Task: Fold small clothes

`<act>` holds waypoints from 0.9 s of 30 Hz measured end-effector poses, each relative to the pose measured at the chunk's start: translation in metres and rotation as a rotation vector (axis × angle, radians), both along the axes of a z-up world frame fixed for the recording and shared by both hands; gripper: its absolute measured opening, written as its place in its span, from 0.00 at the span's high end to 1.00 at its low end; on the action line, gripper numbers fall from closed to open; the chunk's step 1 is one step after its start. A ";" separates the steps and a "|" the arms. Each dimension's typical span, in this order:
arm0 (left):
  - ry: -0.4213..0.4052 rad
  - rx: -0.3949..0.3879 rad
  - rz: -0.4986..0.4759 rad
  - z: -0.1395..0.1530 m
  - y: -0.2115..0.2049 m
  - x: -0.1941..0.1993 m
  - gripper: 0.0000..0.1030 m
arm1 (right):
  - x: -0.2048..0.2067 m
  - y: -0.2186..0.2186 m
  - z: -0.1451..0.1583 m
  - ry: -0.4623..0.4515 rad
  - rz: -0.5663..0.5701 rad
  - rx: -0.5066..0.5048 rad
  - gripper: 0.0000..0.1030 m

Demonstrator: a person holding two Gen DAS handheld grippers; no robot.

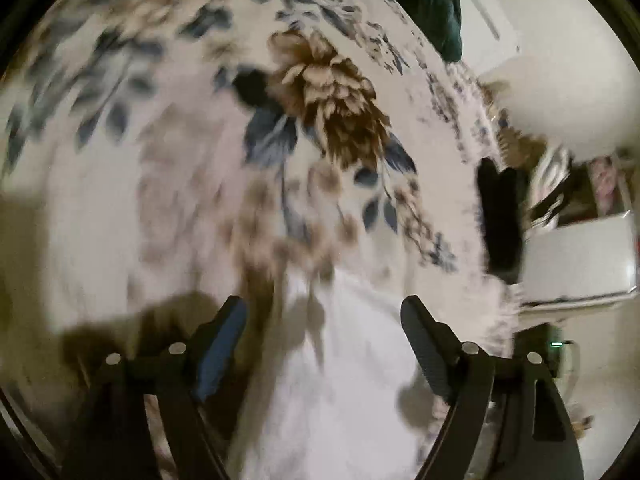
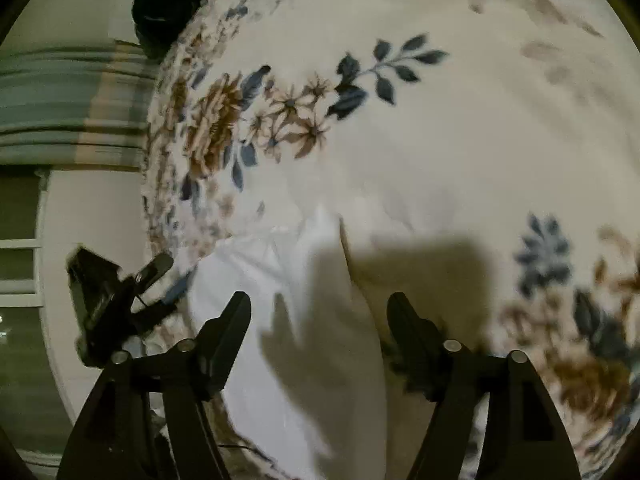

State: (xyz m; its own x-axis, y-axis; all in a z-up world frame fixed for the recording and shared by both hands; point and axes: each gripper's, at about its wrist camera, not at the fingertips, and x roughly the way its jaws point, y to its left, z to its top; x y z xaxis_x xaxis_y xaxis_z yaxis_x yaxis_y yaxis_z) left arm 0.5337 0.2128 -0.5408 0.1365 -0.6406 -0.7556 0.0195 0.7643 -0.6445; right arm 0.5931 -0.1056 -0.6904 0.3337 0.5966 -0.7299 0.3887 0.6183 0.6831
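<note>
Below both grippers' wide-apart jaws, white garment (image 1: 340, 380) (image 2: 304, 340) on floral bedspread (image 1: 320, 120)

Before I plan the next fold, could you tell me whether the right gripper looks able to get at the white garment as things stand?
Probably yes: the right gripper is open, the white garment lies flat on the floral blanket just ahead, and nothing sits between them.

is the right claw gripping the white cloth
No, the right claw stands wide open above the white cloth, which lies on the flowered blanket with nothing pinched between the fingers.
</note>
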 end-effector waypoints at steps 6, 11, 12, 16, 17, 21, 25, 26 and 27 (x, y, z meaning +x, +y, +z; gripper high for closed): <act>0.134 -0.098 0.027 -0.053 -0.004 -0.048 0.23 | -0.031 0.019 -0.035 0.081 0.047 0.119 0.29; 0.025 -0.048 -0.003 -0.039 -0.024 -0.054 0.37 | -0.032 0.038 -0.052 0.032 0.010 0.220 0.53; 0.002 -0.048 -0.015 -0.033 -0.027 -0.056 0.57 | -0.031 0.041 -0.050 0.029 0.016 0.193 0.61; -0.036 -0.041 -0.001 -0.018 -0.024 -0.061 0.76 | -0.030 0.047 -0.034 -0.010 0.024 0.152 0.81; -0.040 -0.047 0.008 -0.014 -0.024 -0.063 0.76 | -0.032 0.045 -0.028 -0.024 0.024 0.152 0.82; -0.070 -0.047 0.009 0.010 -0.034 -0.077 0.78 | -0.045 0.027 -0.004 -0.059 0.029 0.138 0.83; -0.094 -0.049 0.003 0.033 -0.064 -0.089 0.79 | -0.057 -0.003 0.030 -0.096 0.049 0.123 0.84; -0.105 -0.055 0.000 0.041 -0.077 -0.091 0.79 | -0.060 -0.012 0.039 -0.108 0.056 0.117 0.84; -0.114 -0.046 -0.001 0.046 -0.085 -0.093 0.81 | -0.062 -0.022 0.045 -0.118 0.058 0.116 0.84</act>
State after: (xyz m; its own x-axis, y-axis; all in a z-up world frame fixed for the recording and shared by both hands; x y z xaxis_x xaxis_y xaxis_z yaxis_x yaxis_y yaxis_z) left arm 0.4404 0.1279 -0.4951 0.2193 -0.6745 -0.7050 0.0951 0.7339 -0.6726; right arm 0.5308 -0.1280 -0.6449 0.3754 0.6951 -0.6131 0.2674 0.5522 0.7897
